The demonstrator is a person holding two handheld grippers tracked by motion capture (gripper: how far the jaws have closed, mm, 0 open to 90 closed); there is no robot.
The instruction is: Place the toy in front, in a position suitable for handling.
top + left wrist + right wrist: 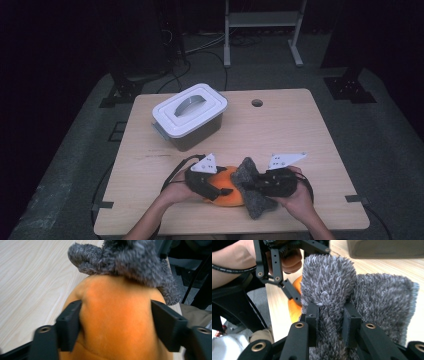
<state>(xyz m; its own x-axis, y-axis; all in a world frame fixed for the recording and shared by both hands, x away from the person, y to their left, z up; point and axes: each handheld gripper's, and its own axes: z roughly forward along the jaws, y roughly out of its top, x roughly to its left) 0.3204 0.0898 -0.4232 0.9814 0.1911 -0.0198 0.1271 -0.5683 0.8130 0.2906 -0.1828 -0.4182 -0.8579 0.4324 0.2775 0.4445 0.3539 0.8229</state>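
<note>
The right gripper [329, 315] pinches a fold of the grey fuzzy cloth [362, 297], likely to pull it off. The left gripper [116, 325] straddles the orange plush [117, 322], steadying it, jaws touching its sides.

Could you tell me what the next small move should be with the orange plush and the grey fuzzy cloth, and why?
Probably ease the right gripper and its pinched grey fuzzy cloth slowly away from the orange plush. The left gripper straddles the plush with its jaws at both sides, so the plush looks steadied, while the cloth still drapes over its far end beside the lidded white box.
</note>
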